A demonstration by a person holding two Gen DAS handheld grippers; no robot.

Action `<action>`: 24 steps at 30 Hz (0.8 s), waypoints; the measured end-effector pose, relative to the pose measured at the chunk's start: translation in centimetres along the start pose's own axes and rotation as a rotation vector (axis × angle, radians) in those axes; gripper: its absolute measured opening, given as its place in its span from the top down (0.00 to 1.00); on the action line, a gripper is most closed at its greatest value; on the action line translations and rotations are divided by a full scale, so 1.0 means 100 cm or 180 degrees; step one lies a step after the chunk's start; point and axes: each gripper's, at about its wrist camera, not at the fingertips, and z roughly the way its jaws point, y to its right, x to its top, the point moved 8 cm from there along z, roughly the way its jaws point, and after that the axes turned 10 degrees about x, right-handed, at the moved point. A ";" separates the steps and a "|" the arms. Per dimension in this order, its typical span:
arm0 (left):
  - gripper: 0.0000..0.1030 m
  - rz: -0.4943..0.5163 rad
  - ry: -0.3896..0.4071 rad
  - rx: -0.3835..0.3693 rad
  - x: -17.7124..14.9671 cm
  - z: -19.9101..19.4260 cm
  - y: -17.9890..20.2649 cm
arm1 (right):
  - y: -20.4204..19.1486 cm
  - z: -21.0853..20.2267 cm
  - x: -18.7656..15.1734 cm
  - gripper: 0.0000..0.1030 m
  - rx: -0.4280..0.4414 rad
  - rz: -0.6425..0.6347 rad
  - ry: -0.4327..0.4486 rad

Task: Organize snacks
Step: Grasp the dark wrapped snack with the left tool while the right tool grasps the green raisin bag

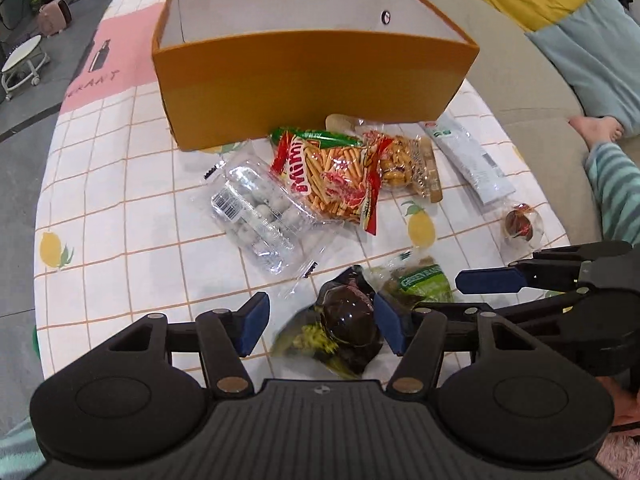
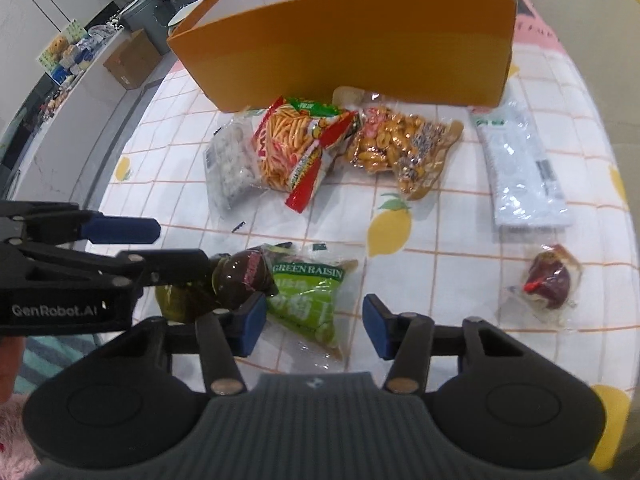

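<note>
My left gripper [image 1: 322, 326] is open over a dark brown egg-shaped packet [image 1: 348, 316], which lies between its blue pads with a gap on the left side. From the right wrist view this packet [image 2: 240, 280] sits against the left gripper's lower finger. My right gripper [image 2: 314, 326] is open, pointing down at a green raisin bag [image 2: 308, 300] that lies between its pads, unpressed. An orange box [image 1: 312, 80] with a white inside stands open at the back of the table. In front of it lie a red stick-snack bag [image 1: 336, 180], a clear pack of grey balls [image 1: 256, 216] and a golden snack bag [image 1: 404, 164].
A white flat pack [image 2: 520, 168] and a small red-brown wrapped packet [image 2: 552, 280] lie on the right of the checked lemon tablecloth [image 2: 440, 240]. A person's foot [image 1: 596, 128] and striped sleeve [image 1: 616, 196] rest on the sofa at the right. The table edge [image 1: 44, 184] curves along the left.
</note>
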 end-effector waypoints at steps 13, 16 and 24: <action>0.32 0.0254 -0.0251 0.0001 -0.011 0.032 0.020 | 0.017 -0.003 -0.005 0.57 0.0020 0.0141 -0.0043; 0.32 0.0304 -0.0263 0.0012 -0.012 0.036 0.023 | 0.020 0.003 -0.006 0.64 -0.0036 0.0123 -0.0080; 0.29 0.0346 -0.0172 0.0028 -0.008 0.039 0.024 | 0.028 0.000 0.002 0.59 0.0010 0.0214 0.0006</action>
